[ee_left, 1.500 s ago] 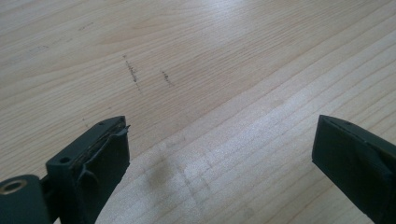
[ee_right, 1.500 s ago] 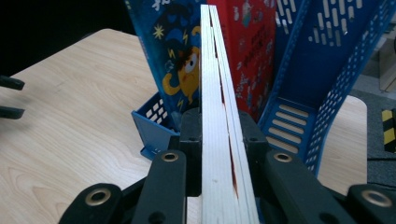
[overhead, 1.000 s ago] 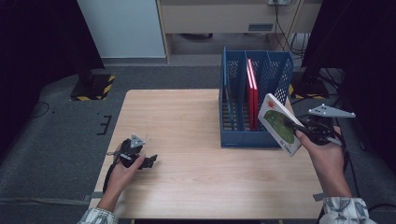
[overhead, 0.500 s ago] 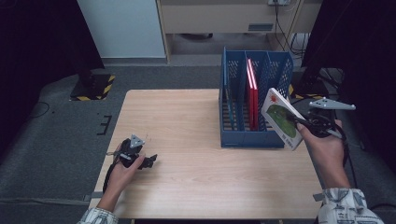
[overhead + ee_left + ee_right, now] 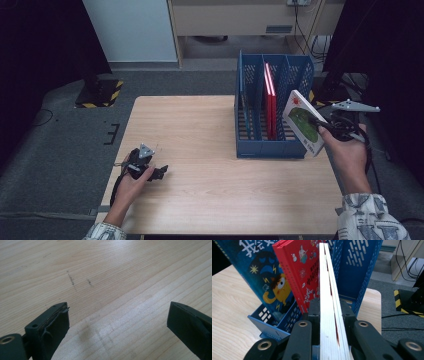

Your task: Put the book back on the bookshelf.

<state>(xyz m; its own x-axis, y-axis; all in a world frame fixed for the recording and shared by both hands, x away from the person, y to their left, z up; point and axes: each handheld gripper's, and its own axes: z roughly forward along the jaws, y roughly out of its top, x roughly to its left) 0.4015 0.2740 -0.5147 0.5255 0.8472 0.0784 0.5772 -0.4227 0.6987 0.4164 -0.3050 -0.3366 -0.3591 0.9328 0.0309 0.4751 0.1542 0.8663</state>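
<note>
High view, right of centre: the right gripper (image 5: pixel 325 131) is clamped on a thin white-covered picture book with a green and red cover (image 5: pixel 301 128), held tilted in the air just right of the blue perforated plastic file rack (image 5: pixel 272 148) that stands on the pale wooden surface (image 5: pixel 200 130). To do this step well, I judge the book should be turned upright, its lower edge lined up with the free slot at the rack's right end, then lowered straight so it clears the divider wall and the red hardcover book (image 5: pixel 270 102) already standing there. At lower left, the left gripper (image 5: pixel 157 172) rests on the surface with its jaws wide apart and nothing between them. Count: one rack, three books in all (one held, one red, one dark blue with a yellow cartoon face (image 5: pixel 265 282)), two grippers.
</note>
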